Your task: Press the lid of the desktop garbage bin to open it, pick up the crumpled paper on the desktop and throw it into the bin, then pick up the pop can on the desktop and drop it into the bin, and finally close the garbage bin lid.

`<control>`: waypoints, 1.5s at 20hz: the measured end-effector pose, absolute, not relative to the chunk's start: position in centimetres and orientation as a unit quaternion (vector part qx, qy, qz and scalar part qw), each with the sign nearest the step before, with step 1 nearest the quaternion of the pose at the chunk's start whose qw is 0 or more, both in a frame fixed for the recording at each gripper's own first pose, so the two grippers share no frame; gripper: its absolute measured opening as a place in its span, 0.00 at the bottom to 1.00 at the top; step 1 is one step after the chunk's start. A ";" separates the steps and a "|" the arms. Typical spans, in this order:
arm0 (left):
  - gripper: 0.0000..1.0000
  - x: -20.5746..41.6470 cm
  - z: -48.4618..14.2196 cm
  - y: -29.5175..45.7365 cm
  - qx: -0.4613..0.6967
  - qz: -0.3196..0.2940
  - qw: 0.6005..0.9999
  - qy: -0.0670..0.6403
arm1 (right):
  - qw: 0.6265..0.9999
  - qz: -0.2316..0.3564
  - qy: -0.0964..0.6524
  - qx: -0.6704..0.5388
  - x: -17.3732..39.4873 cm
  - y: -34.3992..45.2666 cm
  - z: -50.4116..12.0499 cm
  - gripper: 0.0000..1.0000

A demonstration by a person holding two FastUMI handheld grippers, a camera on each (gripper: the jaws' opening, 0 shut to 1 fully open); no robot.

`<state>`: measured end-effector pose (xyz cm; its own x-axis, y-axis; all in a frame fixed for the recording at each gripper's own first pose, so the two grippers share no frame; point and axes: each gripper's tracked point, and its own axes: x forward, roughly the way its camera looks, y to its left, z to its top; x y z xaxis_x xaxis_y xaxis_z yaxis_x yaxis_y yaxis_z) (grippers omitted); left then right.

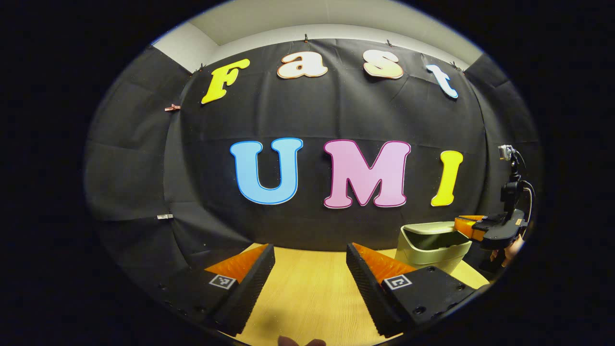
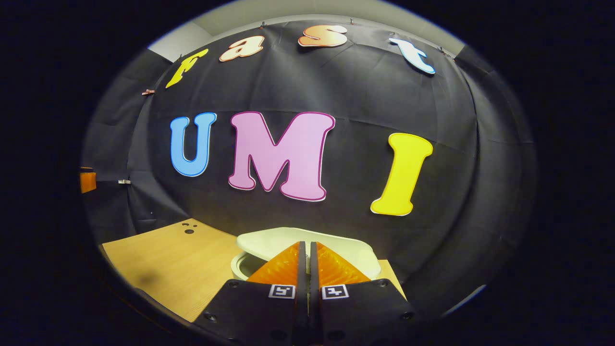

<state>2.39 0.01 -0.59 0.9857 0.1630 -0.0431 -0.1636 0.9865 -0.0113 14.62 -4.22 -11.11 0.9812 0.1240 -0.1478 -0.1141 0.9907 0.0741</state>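
my right gripper (image 2: 304, 250) fingers together, nothing between, tips over bin lid (image 2: 269, 239). my left gripper (image 1: 310, 262) fingers apart, empty, above desk (image 1: 307, 298). bin (image 1: 432, 247) on desk by my right gripper; lid tilted, part open. looks light plastic, slippery; press lid top, gently.

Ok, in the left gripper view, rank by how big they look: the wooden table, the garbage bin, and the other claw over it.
1. Wooden table
2. Garbage bin
3. Right claw, though it sits far off at the view's warped edge, so its rank is unsure.
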 end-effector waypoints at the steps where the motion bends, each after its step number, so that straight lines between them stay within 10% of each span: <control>1: 0.96 2.3 -0.6 0.0 -0.007 0.081 0.996 0.021 | 0.995 0.059 0.073 0.031 14.4 -4.3 -10.8 0.05; 13: 0.96 1.7 -2.2 -1.3 -0.013 0.040 0.999 0.032 | 0.995 0.072 0.056 0.031 11.7 -3.8 -8.7 0.05; 22: 0.96 0.4 -10.5 -2.6 -0.042 -0.022 0.993 0.106 | 0.989 0.120 0.076 0.045 7.1 -0.9 -9.2 0.53; 30: 0.92 -3.1 -23.7 -4.4 -0.020 -0.071 0.969 0.236 | 0.987 0.124 0.099 0.035 4.9 -1.2 -10.6 0.63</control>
